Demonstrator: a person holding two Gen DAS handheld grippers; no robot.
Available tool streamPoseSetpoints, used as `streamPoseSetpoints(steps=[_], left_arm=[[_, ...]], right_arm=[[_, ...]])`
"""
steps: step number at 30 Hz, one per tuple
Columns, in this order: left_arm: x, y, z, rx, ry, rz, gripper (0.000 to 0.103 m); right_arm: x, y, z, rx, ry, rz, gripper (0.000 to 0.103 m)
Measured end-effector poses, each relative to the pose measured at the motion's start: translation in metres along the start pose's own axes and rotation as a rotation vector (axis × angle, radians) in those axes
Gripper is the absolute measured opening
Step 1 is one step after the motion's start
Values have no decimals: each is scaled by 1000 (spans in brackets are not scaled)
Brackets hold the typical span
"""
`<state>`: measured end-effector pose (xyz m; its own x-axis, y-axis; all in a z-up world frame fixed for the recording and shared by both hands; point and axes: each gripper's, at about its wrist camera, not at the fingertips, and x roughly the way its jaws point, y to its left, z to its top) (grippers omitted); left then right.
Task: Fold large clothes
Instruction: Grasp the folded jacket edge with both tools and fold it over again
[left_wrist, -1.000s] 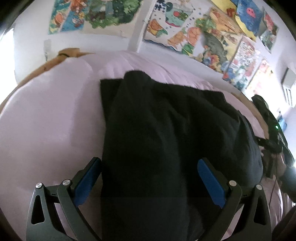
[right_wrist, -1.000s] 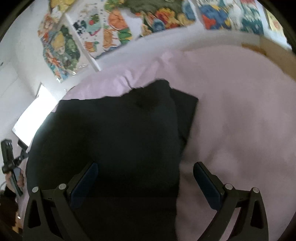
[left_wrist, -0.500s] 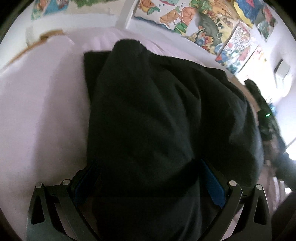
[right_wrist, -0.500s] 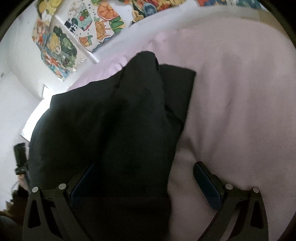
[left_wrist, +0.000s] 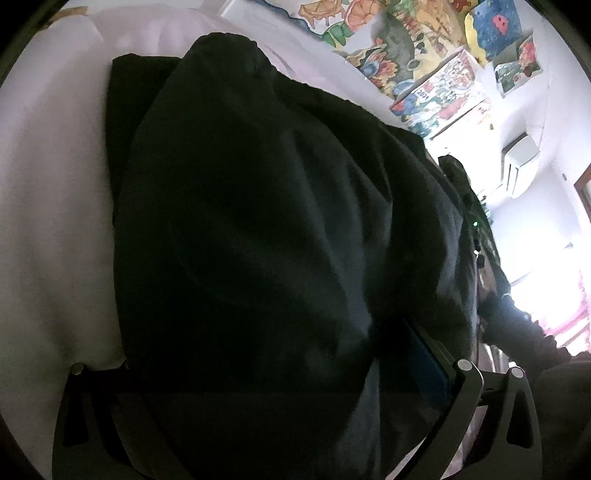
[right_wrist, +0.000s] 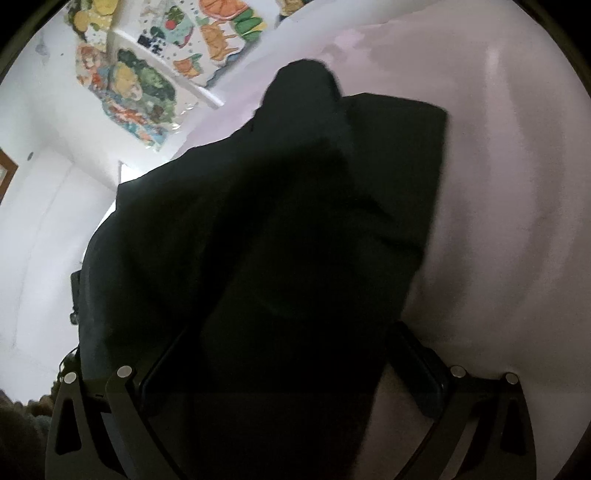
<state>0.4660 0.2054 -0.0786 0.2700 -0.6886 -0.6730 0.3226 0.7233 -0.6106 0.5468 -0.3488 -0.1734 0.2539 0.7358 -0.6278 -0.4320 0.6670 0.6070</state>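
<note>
**Jaws spread wide, black cloth between them on both sides**

Jaws of the left gripper stand apart, with the black garment bunched in the gap between them; its left finger is buried under the cloth, while the blue pad of its right finger shows at the fabric's edge. Whether that pad presses the cloth cannot be told. Jaws of the right gripper are likewise apart, and a thick fold of the garment runs down between them, covering most of the left finger; the right finger stands clear of the cloth, over the bed.

The garment lies on a pale pink bed sheet, raised toward both cameras and draped back onto the bed, with a flat folded layer showing beneath its far end. In the right wrist view that lower layer ends in a straight edge on the sheet. Bright painted pictures hang on the white wall behind the bed.
</note>
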Motion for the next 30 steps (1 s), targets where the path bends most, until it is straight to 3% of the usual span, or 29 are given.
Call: streamPoseSetpoints(steps=[5, 9, 17, 19, 21, 24, 27, 30], left_arm=[[1, -5, 0, -27, -19, 56, 91], [3, -7, -1, -83, -41, 98, 79], [15, -26, 0, -106, -74, 222, 55], [15, -36, -1, -105, -90, 257, 44], [15, -50, -3, -79, -102, 300, 32], [13, -71, -10, -74, -105, 365, 21], [6, -101, -16, -58, -110, 404, 17], [-5, -132, -28, -26, -98, 427, 17]], right_arm=[[-2, 5, 0, 11, -6, 28, 73], [-7, 8, -4, 38, -36, 22, 60], [-3, 17, -7, 76, -82, -32, 58], [-5, 26, -8, 67, -116, -62, 52], [-11, 39, -12, 59, -150, -103, 38], [-18, 71, -13, 43, -163, -188, 27], [-35, 116, -16, -14, -153, -305, 25], [-60, 156, -28, -45, -148, -366, 24]])
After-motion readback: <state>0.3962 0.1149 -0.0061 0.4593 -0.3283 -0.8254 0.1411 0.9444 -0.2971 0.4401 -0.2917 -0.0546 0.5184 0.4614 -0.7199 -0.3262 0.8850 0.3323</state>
